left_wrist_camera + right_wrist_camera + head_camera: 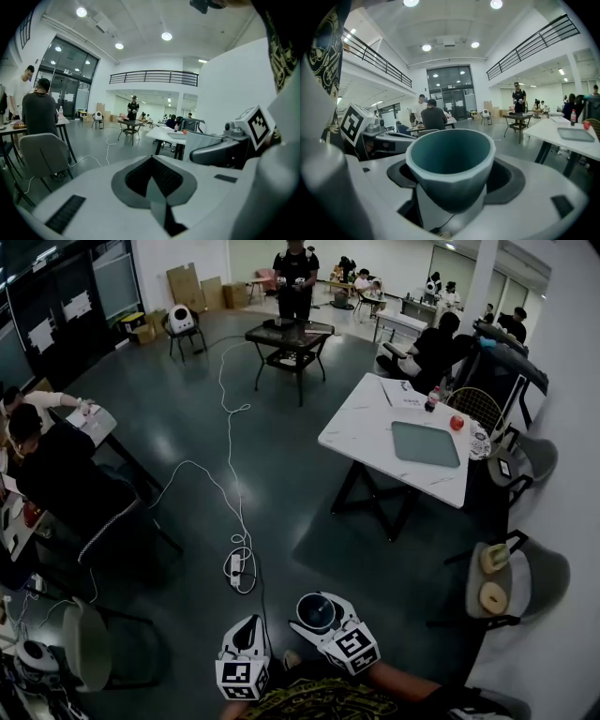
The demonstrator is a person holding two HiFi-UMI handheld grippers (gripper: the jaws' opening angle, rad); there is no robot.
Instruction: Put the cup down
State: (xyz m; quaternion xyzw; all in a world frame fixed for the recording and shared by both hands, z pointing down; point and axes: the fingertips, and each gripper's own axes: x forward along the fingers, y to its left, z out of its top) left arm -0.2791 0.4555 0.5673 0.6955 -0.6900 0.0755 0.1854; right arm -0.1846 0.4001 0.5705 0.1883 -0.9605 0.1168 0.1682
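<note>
Gripping a teal cup (450, 161) between its two jaws, the right claw (319, 617) hangs in the air over the dark floor (309, 484), close in front of the person. The cup's mouth is turned up toward the person and it looks empty inside; the jaws press on its lower sides. Just left of it the left claw (152, 185) is clenched, jaws together with nothing between them, also off the floor. Well ahead and to the right of the right claw stands a white bench (361, 423) carrying a grey tray (425, 443), a red fruit (457, 423) and a small bottle (432, 399). A white cable (230, 474) runs across the floor ahead of the left claw to a power strip (235, 566).
</note>
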